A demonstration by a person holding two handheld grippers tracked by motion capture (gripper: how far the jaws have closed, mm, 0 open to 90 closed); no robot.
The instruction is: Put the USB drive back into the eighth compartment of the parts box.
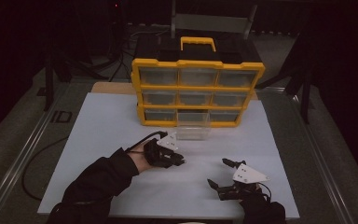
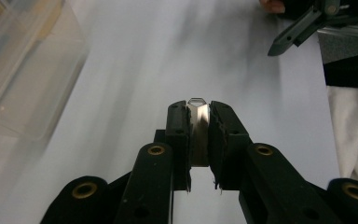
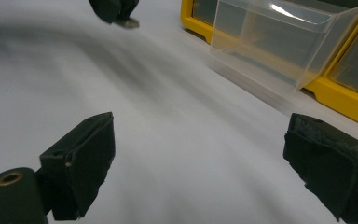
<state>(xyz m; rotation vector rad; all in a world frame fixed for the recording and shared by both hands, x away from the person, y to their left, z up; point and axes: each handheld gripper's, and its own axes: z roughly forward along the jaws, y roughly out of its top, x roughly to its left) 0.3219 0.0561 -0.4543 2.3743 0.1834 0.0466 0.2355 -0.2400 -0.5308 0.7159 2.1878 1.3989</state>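
Item, left gripper [image 1: 179, 160]: held in a black-sleeved hand over the middle of the white sheet [image 1: 98, 130], just in front of the pulled-out drawer; jaws closed on a small flat metal piece [image 2: 197, 126], which stands upright between the pads with its pointed tip showing above them. Item, clear plastic drawer [image 1: 193, 127]: drawn out from the middle of the bottom row of the yellow organiser [image 1: 198, 91], resting on the sheet near its far edge. Item, organiser: nine clear drawers in three rows, yellow handle on top, standing at the far edge of the sheet. Item, right gripper [image 1: 217, 173]: near the front right of the sheet, jaws spread wide with nothing between them
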